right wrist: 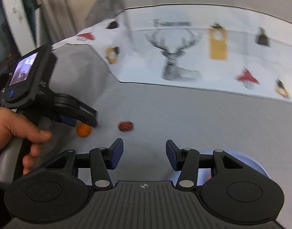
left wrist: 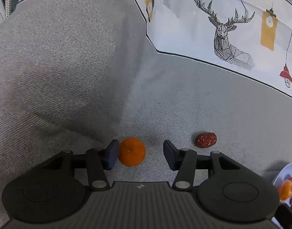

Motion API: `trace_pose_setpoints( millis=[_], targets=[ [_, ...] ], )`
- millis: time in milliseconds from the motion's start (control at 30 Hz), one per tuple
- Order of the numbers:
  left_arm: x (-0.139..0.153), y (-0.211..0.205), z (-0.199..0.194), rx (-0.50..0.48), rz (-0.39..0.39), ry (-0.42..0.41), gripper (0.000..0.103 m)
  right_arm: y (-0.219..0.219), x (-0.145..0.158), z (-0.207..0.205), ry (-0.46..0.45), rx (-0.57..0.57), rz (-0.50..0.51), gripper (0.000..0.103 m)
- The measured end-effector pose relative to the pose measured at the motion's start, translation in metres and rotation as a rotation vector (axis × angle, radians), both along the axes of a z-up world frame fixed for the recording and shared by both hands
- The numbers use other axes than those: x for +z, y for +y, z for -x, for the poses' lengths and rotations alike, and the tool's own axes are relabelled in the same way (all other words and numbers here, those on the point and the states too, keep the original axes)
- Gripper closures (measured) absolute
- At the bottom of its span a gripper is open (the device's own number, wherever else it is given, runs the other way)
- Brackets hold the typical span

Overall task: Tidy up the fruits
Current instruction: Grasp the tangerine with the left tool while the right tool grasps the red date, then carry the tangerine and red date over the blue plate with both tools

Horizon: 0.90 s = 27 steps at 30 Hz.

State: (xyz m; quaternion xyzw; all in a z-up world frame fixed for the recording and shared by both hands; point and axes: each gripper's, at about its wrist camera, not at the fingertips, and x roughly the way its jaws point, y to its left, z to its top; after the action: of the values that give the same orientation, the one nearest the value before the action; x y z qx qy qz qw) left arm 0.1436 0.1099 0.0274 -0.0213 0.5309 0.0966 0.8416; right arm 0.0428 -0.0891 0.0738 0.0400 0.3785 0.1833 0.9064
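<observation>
Orange one, date one, claws two

Loose oranges: one
Loose red dates: one
Plates: one
Grippers: two

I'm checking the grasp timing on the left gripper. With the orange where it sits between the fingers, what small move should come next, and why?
Probably shift the left gripper slightly left to centre it, then close. Its jaws are open around the orange, which lies on the grey cloth against the left finger, with a clear gap to the other finger. The red date lies outside the jaws, so closing should catch only the orange.
</observation>
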Motion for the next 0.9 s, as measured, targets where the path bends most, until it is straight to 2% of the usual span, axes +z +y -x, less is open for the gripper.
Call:
trace_pose_setpoints(
  millis=[133, 200, 267, 367, 567, 633, 667, 700, 900],
  targets=[
    [-0.006, 0.003, -0.008, 0.018, -0.004, 0.018, 0.052, 0.026, -0.011, -0.028, -0.014, 0.048, 0.021, 0.051],
    [-0.007, 0.004, -0.009, 0.029, -0.014, 0.021, 0.060, 0.037, -0.020, -0.041, -0.007, 0.062, 0.027, 0.051],
    [-0.008, 0.005, -0.011, 0.047, -0.033, 0.023, 0.073, 0.048, -0.031, -0.055, 0.000, 0.078, 0.040, 0.050],
    [-0.005, 0.008, -0.010, 0.071, 0.000, 0.014, 0.073, 0.063, -0.049, -0.072, 0.007, 0.101, 0.068, 0.047],
    [-0.003, 0.006, -0.011, 0.063, -0.008, 0.020, 0.072, 0.082, -0.077, -0.096, 0.017, 0.135, 0.120, 0.046],
    [-0.005, 0.005, -0.012, 0.053, -0.014, 0.027, 0.068, 0.085, -0.080, -0.098, 0.008, 0.143, 0.145, 0.051],
    [-0.006, 0.004, -0.013, 0.043, -0.025, 0.033, 0.066, 0.088, -0.080, -0.098, -0.009, 0.150, 0.164, 0.063],
    [-0.007, 0.003, -0.013, 0.038, -0.034, 0.037, 0.066, 0.088, -0.078, -0.097, -0.014, 0.159, 0.167, 0.068],
    [-0.012, -0.001, -0.015, 0.017, -0.080, 0.050, 0.065, 0.082, -0.063, -0.088, -0.014, 0.160, 0.172, 0.068]
  ],
)
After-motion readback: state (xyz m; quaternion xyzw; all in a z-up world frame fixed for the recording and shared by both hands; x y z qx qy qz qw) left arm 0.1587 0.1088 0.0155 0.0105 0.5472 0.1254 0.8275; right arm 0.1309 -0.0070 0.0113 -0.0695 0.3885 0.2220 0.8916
